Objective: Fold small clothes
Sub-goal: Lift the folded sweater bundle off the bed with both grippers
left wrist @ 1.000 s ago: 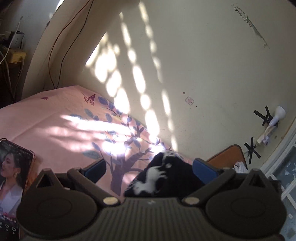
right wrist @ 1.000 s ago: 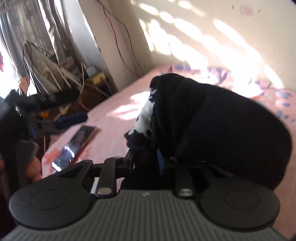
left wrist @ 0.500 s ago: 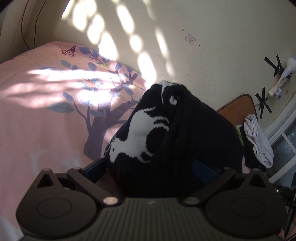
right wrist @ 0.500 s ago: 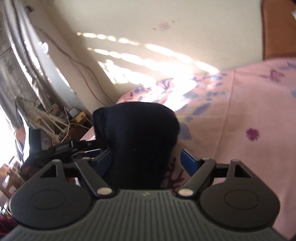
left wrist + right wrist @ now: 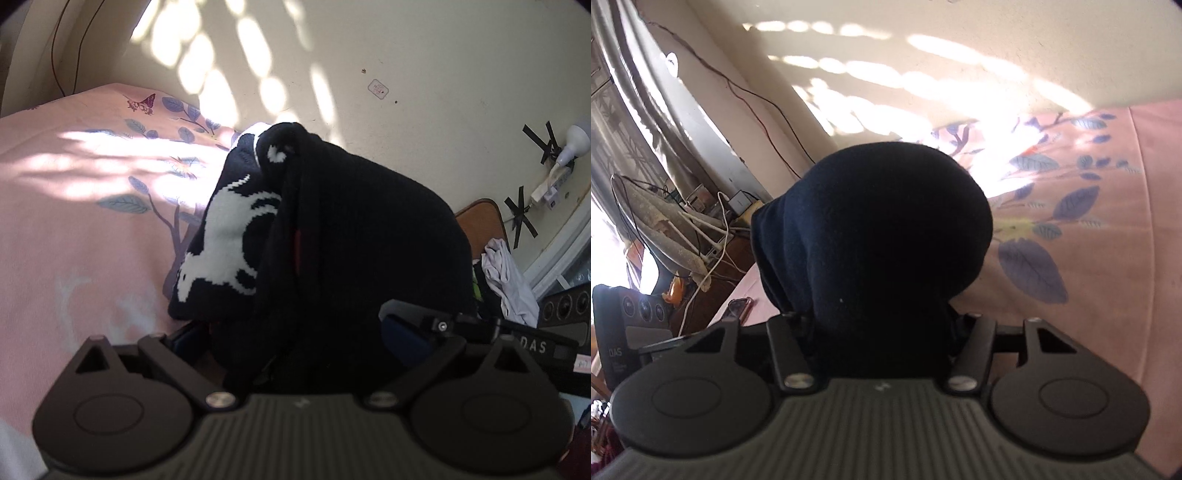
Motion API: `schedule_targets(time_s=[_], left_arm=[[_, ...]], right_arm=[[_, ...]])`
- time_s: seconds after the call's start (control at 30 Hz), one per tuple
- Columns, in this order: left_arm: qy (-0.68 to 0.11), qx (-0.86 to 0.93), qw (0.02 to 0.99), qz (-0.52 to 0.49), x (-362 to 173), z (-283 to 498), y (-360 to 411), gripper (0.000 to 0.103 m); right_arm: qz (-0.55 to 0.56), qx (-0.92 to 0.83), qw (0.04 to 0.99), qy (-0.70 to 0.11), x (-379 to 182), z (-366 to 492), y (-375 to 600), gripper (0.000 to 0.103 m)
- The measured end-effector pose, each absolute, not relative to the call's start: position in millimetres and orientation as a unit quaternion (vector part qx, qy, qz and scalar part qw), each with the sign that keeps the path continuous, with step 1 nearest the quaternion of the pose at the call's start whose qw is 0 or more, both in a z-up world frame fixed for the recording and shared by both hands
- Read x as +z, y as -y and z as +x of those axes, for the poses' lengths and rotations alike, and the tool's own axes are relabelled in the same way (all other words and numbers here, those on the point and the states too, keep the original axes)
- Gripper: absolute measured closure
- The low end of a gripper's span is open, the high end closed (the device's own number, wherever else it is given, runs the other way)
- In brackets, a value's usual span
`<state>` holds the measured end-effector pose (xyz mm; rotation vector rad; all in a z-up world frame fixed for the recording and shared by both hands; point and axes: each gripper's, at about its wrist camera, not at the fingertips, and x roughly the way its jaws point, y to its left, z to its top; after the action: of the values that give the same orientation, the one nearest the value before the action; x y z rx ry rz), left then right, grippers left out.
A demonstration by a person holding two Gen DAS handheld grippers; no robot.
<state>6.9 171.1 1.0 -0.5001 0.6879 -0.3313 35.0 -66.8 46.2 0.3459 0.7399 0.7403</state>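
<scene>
Two tools meet at one black knit garment (image 5: pixel 354 236) with a white pattern, heaped on the pink bedsheet (image 5: pixel 74 229). Left tool (image 5: pixel 295 343) stands spread wide, cloth bunched between its fingers. Right tool (image 5: pixel 882 332) has just been closing; its pads are hidden, so grip cannot be told.

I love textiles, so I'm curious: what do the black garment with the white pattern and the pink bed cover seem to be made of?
The black garment looks like a soft, matte knit, perhaps wool or acrylic: the white figure has stepped, stitch-like edges, and it slumps in thick folds. The pink bed cover seems a thin woven cotton-like sheet, matte, with printed leaves and a butterfly; the exact fibre can't be told.
</scene>
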Motion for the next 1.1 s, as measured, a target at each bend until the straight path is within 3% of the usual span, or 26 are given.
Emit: schedule_targets(time_s=[0.13,0.33,0.7,0.8,0.9,0.97,1.0,1.1], left_arm=[[-0.328,-0.151,0.884,-0.299,8.4,18.0,-177.0,0.005],[-0.321,-0.204,0.884,-0.272,55.6,59.7,-115.6,0.009],[-0.272,-0.382,0.861,-0.196,169.7,174.8,193.8,0.008],[-0.295,-0.401,0.847,-0.187,155.3,208.4,280.0,0.002],[-0.363,-0.352,0.849,-0.154,110.7,242.7,338.9,0.006],[-0.368,-0.339,0.859,-0.109,86.8,246.2,361.4,0.006],[-0.342,-0.339,0.87,-0.107,83.8,240.5,362.2,0.0],[-0.346,-0.337,0.87,-0.103,87.8,235.1,361.1,0.0]], right_arm=[[0.154,0.363,0.857,-0.331,60.3,46.1,63.9,0.046],[0.186,0.348,0.868,-0.302,87.8,57.0,120.1,0.052],[0.231,0.175,0.945,-0.147,181.8,68.2,399.8,0.052],[0.267,0.131,0.941,-0.163,172.4,93.5,471.4,0.051],[0.289,0.066,0.924,-0.241,127.9,138.2,519.8,0.044],[0.263,0.028,0.924,-0.276,93.1,157.2,528.2,0.043],[0.256,0.031,0.93,-0.262,84.8,156.4,527.9,0.045],[0.236,0.035,0.942,-0.236,84.9,147.5,520.6,0.04]])
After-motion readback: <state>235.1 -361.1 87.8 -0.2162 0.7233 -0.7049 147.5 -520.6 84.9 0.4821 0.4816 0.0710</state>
